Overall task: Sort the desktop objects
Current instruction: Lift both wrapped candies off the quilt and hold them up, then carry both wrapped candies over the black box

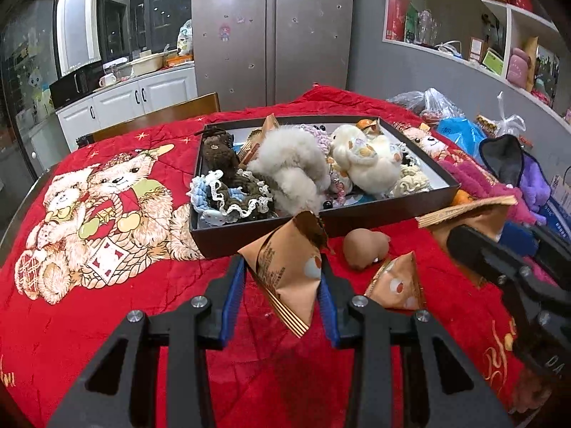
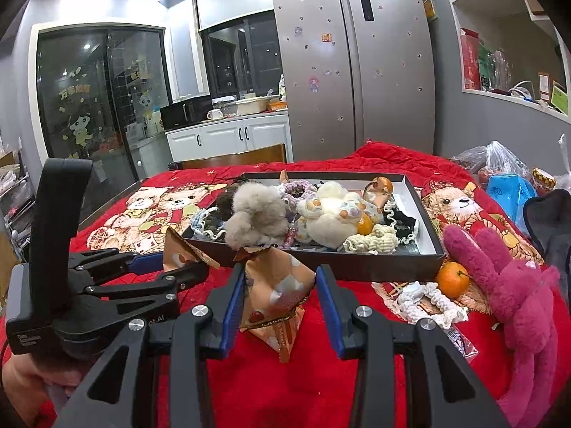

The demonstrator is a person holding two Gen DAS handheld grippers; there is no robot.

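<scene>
My left gripper point(image 1: 283, 271) is shut on an orange-brown pyramid snack packet point(image 1: 289, 267), held above the red cloth in front of a dark tray point(image 1: 249, 235) full of plush toys and crochet pieces. My right gripper point(image 2: 280, 278) is shut on a second, similar packet point(image 2: 276, 289), also just in front of the tray point(image 2: 357, 267). The left gripper with its packet point(image 2: 182, 249) shows at the left of the right wrist view. The right gripper's packet point(image 1: 467, 214) shows at the right of the left wrist view.
A third packet point(image 1: 396, 285) and a brown egg-shaped toy point(image 1: 365, 246) lie on the red bear-print cloth point(image 1: 107, 214). A pink plush rabbit point(image 2: 506, 285), a tangerine point(image 2: 451, 278) and a white crochet band point(image 2: 428, 303) lie at the right. Plastic bags stand behind.
</scene>
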